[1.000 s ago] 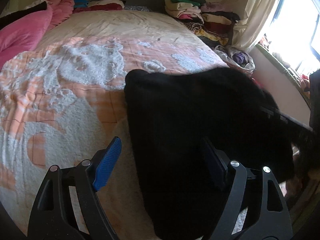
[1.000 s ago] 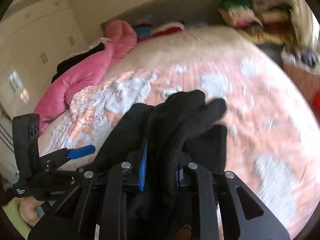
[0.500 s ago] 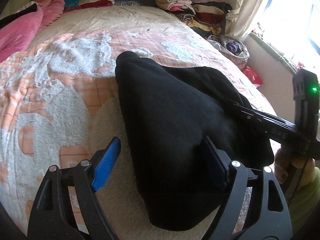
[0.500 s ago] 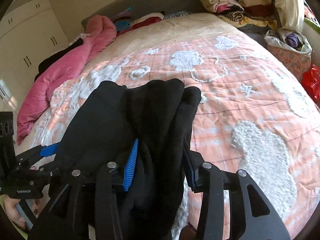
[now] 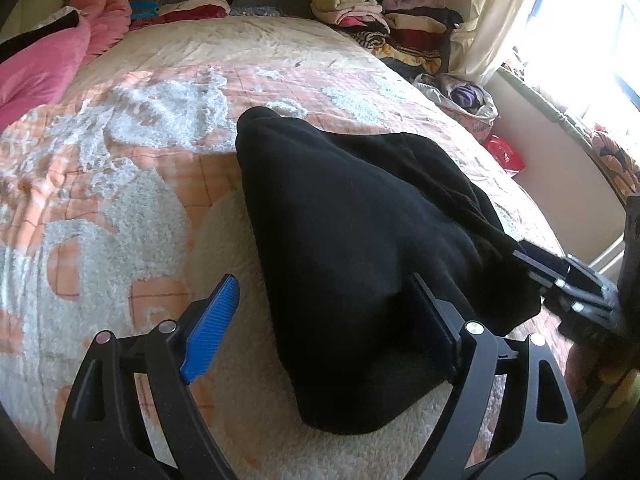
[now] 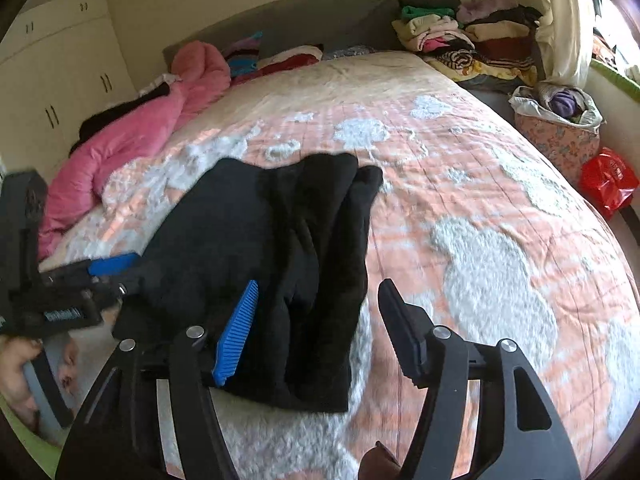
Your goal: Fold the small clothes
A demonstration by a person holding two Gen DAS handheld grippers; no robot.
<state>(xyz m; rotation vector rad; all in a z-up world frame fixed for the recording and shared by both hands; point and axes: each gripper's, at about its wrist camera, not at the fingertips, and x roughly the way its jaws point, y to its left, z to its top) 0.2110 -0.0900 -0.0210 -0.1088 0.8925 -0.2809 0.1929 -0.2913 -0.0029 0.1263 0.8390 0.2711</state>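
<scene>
Black fleece garment (image 6: 280,264) lies bunched on the peach-and-white blanket (image 6: 480,240), near the blanket's front edge, with a thick roll of folds along its right side and a smoother, flatter slope on its left. The right gripper (image 6: 316,328) has its jaws opening at this moment; the rolled edge sits between them, but the pads no longer seem to press on it, so the cloth looks to be resting on the blanket under its own weight. The left gripper (image 5: 324,320) stands wide apart over the garment's near left portion: its blue finger (image 5: 210,328) is clear over bare blanket, its dark one lies against the fleece (whether it bears down I cannot tell), and nothing is pinched. To do this step well, I would let the right jaws part fully before drawing back, so no fold snags and lifts. The next grip should take one clean edge, not the whole roll, since thick fleece slips and springs open. Using the left gripper to hold the flat part down would keep the fold square. Folded clothes (image 6: 460,36) are stacked well beyond the blanket's far corner.
</scene>
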